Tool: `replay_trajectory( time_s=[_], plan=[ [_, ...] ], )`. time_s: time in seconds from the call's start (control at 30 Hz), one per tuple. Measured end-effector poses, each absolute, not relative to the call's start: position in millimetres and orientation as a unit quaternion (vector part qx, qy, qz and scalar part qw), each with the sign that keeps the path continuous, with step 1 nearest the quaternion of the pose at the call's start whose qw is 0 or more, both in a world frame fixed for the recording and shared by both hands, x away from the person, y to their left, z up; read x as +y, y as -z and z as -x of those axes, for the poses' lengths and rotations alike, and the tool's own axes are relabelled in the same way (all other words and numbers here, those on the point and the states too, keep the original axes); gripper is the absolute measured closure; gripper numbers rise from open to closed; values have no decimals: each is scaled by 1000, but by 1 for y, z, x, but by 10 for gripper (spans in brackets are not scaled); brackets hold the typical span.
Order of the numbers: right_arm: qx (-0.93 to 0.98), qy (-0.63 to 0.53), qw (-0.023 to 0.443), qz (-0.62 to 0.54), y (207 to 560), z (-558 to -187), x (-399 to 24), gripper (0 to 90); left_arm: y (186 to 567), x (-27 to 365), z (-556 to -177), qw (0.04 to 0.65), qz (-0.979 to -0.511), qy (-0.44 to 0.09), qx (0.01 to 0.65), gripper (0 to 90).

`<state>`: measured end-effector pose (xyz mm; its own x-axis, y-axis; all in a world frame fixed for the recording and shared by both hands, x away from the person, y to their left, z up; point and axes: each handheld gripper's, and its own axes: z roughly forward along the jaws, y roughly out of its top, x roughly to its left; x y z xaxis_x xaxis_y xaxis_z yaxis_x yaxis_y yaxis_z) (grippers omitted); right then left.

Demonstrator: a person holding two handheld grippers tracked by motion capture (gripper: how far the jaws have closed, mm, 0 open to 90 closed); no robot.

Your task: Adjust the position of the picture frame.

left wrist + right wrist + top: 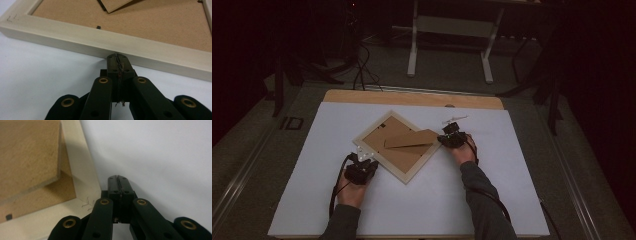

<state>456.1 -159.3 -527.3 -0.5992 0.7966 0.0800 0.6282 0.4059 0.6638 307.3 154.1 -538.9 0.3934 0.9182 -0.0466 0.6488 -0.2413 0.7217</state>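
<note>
A pale wooden picture frame (pixel 371 128) lies face down on the white table, turned like a diamond, its brown backing board (pixel 399 155) showing. A brown cardboard stand flap (pixel 411 139) sticks up from the backing. My left gripper (pixel 362 159) is shut with nothing in it, its tips against the frame's near-left rail (pixel 82 37). My right gripper (pixel 446 136) is also shut and empty, at the frame's right corner (pixel 85 195), just beside the raised flap (pixel 27 155).
The white sheet (pixel 492 165) covers most of the wooden table (pixel 412 97). A small silvery piece (pixel 454 120) lies just behind the right gripper. Desk legs and cables stand on the dark floor beyond.
</note>
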Motion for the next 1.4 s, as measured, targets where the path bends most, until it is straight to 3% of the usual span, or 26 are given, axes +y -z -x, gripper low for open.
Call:
replay_trajectory(
  time_s=[1.4],
  plan=[
    [847, -342, 100, -393, 528, -382, -180, 900, 538, 151, -305, 333, -772, -199, 504, 900]
  ],
)
